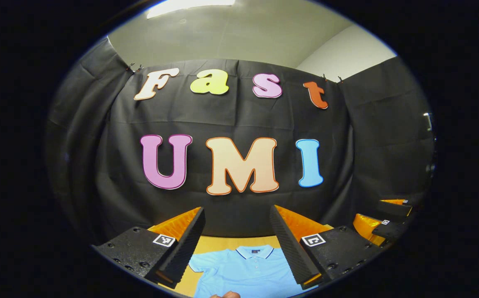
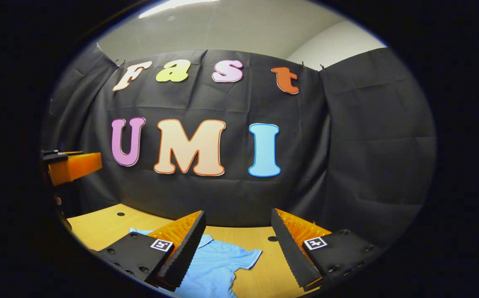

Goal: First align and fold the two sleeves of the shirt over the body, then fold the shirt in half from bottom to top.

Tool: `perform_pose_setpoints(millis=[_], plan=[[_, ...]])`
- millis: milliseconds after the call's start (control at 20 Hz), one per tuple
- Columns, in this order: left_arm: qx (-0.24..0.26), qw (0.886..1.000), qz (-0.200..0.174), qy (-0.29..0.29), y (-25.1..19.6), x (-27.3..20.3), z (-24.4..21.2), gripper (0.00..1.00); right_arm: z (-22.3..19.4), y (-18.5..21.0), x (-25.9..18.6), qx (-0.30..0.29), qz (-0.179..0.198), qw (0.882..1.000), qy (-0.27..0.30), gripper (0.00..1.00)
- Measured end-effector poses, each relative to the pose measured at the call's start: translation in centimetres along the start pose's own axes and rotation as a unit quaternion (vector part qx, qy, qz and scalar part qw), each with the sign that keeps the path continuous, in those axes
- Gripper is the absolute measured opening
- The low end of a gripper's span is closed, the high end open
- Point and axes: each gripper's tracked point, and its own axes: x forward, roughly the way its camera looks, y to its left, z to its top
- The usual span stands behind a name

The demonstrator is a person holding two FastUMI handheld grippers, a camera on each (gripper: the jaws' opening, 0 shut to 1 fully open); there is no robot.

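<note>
A light blue polo shirt [image 1: 245,269] lies flat on the wooden table [image 1: 218,243], collar toward the booth wall. My left gripper [image 1: 237,240] hovers above it, open, nothing between its fingers. Off to the right in the left gripper view, the other gripper [image 1: 382,223] shows at the edge. In the right gripper view the shirt [image 2: 216,265] lies below with one short sleeve [image 2: 247,255] spread out to the right. My right gripper [image 2: 237,244] is open and empty above the shirt's collar side. The left gripper [image 2: 71,165] shows at the far left of that view.
The table [image 2: 107,225] has small round holes [image 2: 120,214] near the back. The black cloth wall [image 2: 347,165] stands close behind the table. A fingertip [image 1: 226,294] shows at the bottom of the left gripper view.
</note>
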Motion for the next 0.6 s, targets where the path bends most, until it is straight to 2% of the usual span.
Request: perform_pose_setpoints(millis=[350,600], plan=[[0.003,0.999,0.015,0.043,4.3,1.9,-3.2,0.94,-6.6,0.0,7.9,-0.033,-0.033,0.997,0.055,1.00],[0.011,0.997,0.036,0.068,7.5,2.8,-5.0,0.94,-12.3,-1.6,11.7,-0.042,-0.065,0.992,0.101,0.99]])
